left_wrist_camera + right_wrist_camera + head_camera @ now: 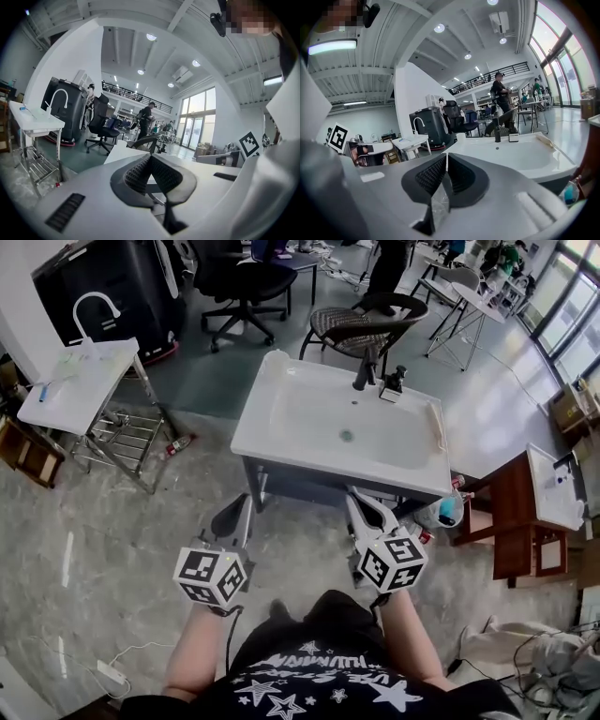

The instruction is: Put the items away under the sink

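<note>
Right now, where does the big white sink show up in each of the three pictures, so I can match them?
Head view: the sink fills the centre.
Left gripper view: only its corner peeks over the jaws, left of centre.
Right gripper view: it lies right of centre, beyond the jaws.
Shared landmark: the black office chair behind it.

Open floor (122,549) before sink (281,427); bottles (446,510), wooden stand (511,512) crowd right.
</note>
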Available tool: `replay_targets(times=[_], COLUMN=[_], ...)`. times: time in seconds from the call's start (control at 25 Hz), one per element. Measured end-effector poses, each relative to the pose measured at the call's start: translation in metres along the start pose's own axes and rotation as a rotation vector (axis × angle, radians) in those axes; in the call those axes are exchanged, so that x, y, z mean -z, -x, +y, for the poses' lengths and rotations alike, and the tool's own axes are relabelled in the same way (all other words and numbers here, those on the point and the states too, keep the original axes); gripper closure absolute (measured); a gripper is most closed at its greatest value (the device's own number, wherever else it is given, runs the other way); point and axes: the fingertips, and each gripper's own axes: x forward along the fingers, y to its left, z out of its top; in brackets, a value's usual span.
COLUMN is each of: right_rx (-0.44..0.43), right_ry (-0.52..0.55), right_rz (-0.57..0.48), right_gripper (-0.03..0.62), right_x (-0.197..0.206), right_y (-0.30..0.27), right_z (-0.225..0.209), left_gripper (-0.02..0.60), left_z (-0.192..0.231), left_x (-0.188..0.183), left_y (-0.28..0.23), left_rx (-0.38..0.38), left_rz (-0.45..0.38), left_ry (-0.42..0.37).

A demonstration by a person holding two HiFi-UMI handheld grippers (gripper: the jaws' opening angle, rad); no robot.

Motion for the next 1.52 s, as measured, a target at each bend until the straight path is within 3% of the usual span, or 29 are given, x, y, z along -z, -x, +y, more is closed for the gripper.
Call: replay_targets(times=[0.2, 0.44, 0.84, 1.16, 1.36, 1.52], right_rx=[-0.007, -0.082, -0.234, -0.338, -0.347, -0.287], right_ry=[-0.018, -0.012, 0.005, 0.016, 0.038, 0.065], right_rz=[-0.049, -0.081, -0.049, 0.001, 0.026, 0.009], right_gripper=[0.588, 0.556, 0.503, 0.428, 0.378, 0.278], right_x=[-0.007, -0.029, -0.068, -0.067, -0.059, -0.054], right_y=[-0.025, -0.091, -0.199, -0.248, -0.273, -0.294], right_z=[-0.013, -0.029, -0.056, -0.078, -0.082, -0.082], left_gripper=[0.574, 0.573, 0.574, 0.574, 0.573, 0.573], left_z=[0.015, 0.039, 0.080, 0.092, 0.108, 0.127], left_x=[0.005, -0.007, -0.038, -0.039, -0.052, -0.058], left_y=[-0.023, -0.060, -0.130, -0.168, -0.178, -0.183], left_rx=[-0.001, -0.044, -0.171, -0.243, -0.283, -0.290], left_rz=[0.010, 0.009, 0.005, 0.004, -0.012, -0.011], left_ry=[0.014, 0.003, -0.018, -0.024, -0.033, -0.045])
